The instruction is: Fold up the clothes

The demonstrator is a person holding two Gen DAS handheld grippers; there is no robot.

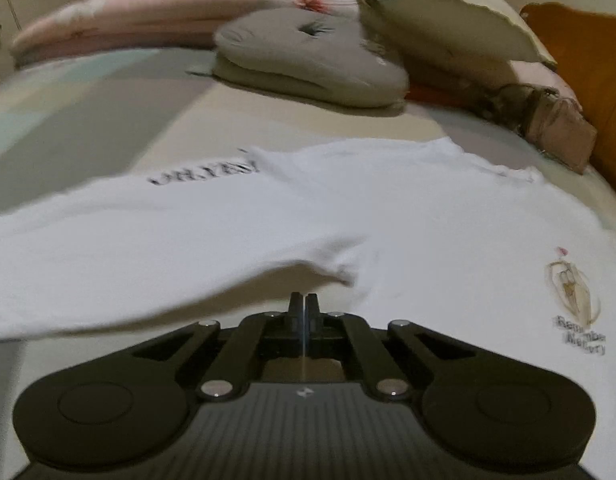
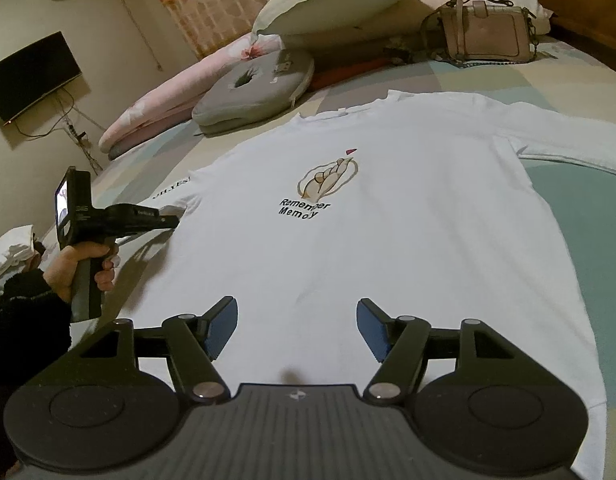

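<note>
The bed (image 2: 580,216) carries my white T-shirt (image 2: 348,240) spread flat, print up — my right claw (image 2: 296,330) gapes empty over its near hem, my left claw (image 1: 303,306) is clamped tight by the left sleeve (image 1: 107,240).

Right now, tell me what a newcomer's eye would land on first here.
First, the white T-shirt spread flat across the bed, its hand drawing and "Remember Memory" print at the chest. Next, the left gripper, shut at the shirt's sleeve, and the right gripper, open above the hem. Behind lie a grey cushion and a handbag.
</note>
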